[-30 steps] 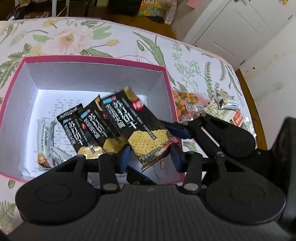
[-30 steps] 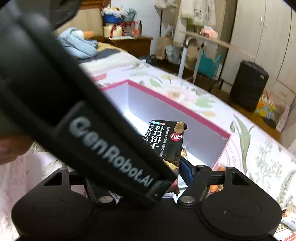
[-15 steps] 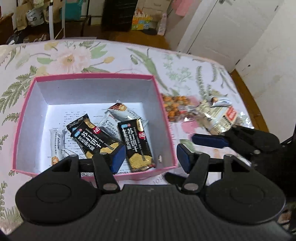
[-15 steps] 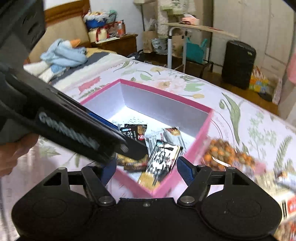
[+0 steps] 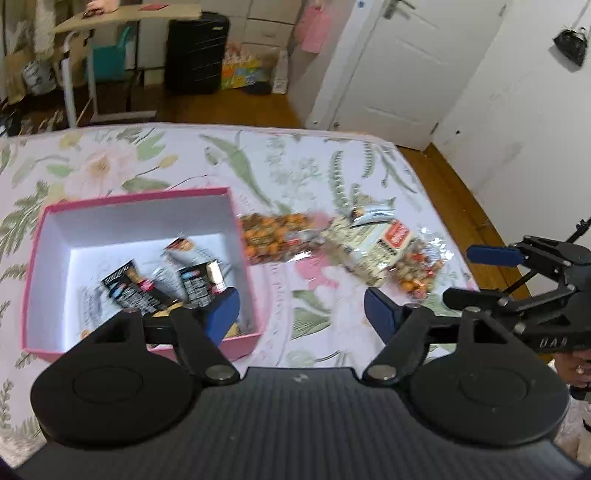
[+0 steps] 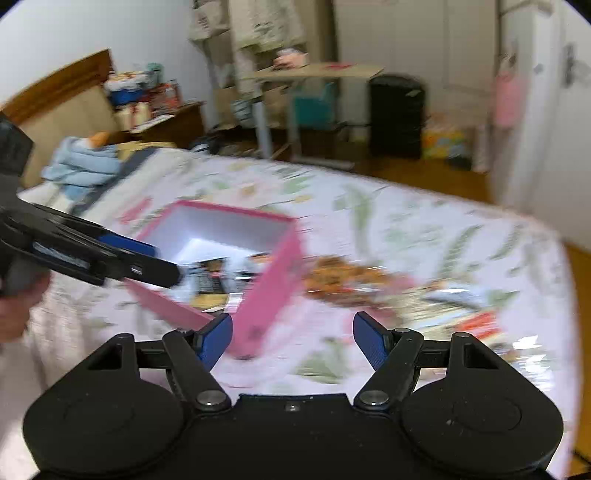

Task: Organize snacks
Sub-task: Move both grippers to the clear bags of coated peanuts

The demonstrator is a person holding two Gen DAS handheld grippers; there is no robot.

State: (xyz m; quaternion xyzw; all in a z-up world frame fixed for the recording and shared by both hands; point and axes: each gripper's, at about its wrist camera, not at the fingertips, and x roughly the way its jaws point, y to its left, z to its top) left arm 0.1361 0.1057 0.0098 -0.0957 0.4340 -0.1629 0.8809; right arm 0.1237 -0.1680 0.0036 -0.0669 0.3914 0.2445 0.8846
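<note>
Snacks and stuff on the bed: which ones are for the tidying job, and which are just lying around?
For the job:
- pink box
- black cracker packets inside it
- orange snack bag beside the box
- white packet
- left tool and right tool, both open and empty

Just lying around:
- black suitcase
- folding table
- blue blanket

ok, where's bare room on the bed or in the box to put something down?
Free: the far half of the pink box floor, and the bedspread beyond the box and snacks. Also the strip between the box's right wall and the cracker bag. Crowded: the box's near half and the pile of snack bags right of it.
</note>
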